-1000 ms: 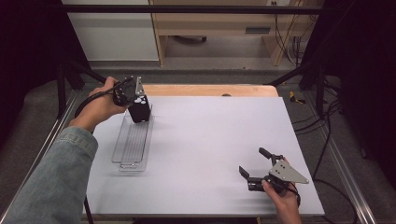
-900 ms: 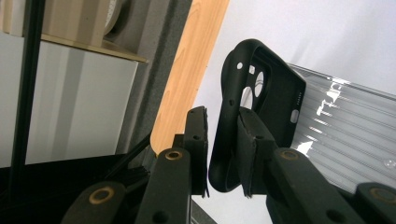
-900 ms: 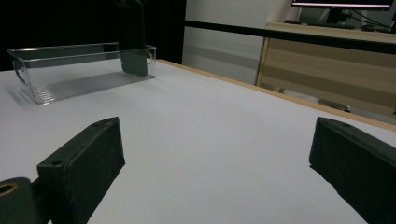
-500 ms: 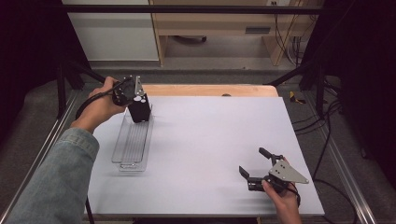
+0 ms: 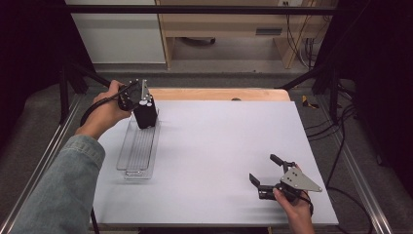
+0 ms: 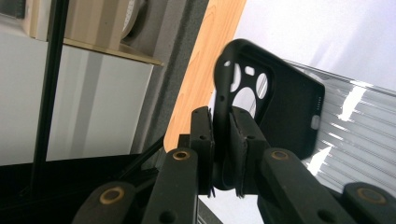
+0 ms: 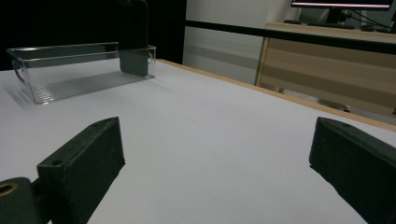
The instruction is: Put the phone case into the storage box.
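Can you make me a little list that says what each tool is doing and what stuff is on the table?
left tool: shut on the black phone case, pinching its edge, having just closed
phone case: upright at the far end of the clear plastic bin
right tool: open, nothing between its jaws, low over the table's near right part
table: white top, wooden strip along the far edge

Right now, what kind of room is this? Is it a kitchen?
Probably not a kitchen; it looks like a lab or workshop. A white table stands inside a black metal frame, loose cables trail on the floor beside it, and a wooden desk stands behind.
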`<state>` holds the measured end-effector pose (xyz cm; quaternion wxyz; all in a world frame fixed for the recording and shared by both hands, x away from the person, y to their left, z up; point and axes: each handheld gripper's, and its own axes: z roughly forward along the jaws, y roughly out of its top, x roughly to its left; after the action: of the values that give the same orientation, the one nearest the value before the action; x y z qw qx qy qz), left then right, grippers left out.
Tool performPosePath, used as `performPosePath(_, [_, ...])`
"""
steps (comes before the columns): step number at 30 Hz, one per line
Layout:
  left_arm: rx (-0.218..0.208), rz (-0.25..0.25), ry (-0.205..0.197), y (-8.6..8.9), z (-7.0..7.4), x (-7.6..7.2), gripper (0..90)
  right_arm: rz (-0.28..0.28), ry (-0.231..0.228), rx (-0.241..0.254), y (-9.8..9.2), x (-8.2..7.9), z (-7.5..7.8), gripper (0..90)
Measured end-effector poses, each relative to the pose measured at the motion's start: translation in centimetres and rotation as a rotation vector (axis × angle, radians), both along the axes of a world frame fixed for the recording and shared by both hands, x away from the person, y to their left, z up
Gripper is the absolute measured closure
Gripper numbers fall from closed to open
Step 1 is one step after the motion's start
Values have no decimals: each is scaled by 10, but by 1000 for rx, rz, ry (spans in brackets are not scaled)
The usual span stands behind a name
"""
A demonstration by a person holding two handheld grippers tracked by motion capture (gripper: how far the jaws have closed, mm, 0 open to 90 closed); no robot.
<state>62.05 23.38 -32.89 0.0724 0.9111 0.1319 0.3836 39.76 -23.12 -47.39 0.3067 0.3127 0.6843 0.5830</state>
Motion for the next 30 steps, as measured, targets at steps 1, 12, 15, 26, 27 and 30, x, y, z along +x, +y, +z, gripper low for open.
performPosePath(1, [3, -2, -4, 0, 0, 0, 806, 0, 1, 0, 0, 0, 0, 35])
performPosePath(12, [33, -19, -38, 1, -4, 4, 807, 4, 4, -2, 1, 0, -1, 35])
performPosePath(15, [50, -32, -47, 0, -5, 5, 806, 3, 5, -2, 0, 0, -1, 35])
performPosePath(26, [71, -39, -80, -2, -9, 11, 798, 1, 9, -3, 1, 1, -2, 35])
performPosePath(27, [76, -42, -84, -2, -9, 11, 798, 1, 10, -2, 1, 1, -2, 35])
performPosePath(30, [77, -45, -93, -3, -10, 13, 796, 1, 10, -1, 1, 1, -2, 35])
